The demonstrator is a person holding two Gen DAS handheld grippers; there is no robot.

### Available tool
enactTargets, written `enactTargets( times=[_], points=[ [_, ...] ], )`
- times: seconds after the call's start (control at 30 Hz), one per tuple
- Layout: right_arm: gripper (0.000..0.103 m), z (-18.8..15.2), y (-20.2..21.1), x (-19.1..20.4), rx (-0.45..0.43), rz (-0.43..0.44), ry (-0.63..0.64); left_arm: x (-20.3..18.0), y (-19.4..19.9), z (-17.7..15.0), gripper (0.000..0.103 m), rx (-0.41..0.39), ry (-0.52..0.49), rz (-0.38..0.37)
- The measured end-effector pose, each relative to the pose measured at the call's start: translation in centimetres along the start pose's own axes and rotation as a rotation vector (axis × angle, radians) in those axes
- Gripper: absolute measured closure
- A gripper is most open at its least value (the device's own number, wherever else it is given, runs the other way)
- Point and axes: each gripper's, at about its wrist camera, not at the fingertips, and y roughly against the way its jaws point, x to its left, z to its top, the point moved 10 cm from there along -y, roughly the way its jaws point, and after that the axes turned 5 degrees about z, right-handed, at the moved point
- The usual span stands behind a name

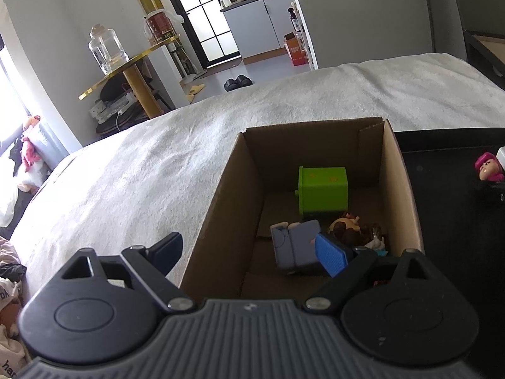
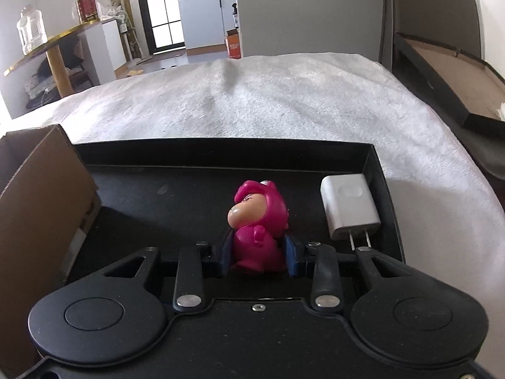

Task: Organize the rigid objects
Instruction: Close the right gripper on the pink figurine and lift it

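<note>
White-blanketed bed (image 2: 284, 101), no legible writing, one black tray (image 2: 221, 148), one white charger (image 2: 348, 210), right tongs (image 2: 257, 254) clamped on one pink figurine (image 2: 257, 221) — left tongs (image 1: 249, 251) wide open, empty, over one cardboard box (image 1: 315, 145).

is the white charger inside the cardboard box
No, the white charger lies in the black tray, beside the pink figurine, while the cardboard box stands left of the tray.

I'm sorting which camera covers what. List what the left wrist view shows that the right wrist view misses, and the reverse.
Left only: the box's inside, with a green cube, a grey block and a brown figure, and the open left gripper. Right only: the charger and the right gripper shut on the pink figure. Both: the box, black tray, pink figure and white blanket.
</note>
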Motion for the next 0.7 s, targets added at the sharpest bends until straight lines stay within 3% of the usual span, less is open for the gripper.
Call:
enactTargets(
  times=[0.7],
  points=[
    [0.070, -0.8, 3.8, 0.0, -0.017, -0.073, 0.016, 1.3, 0.4, 0.0, 0.013, -0.016, 0.059, -0.034]
  ],
)
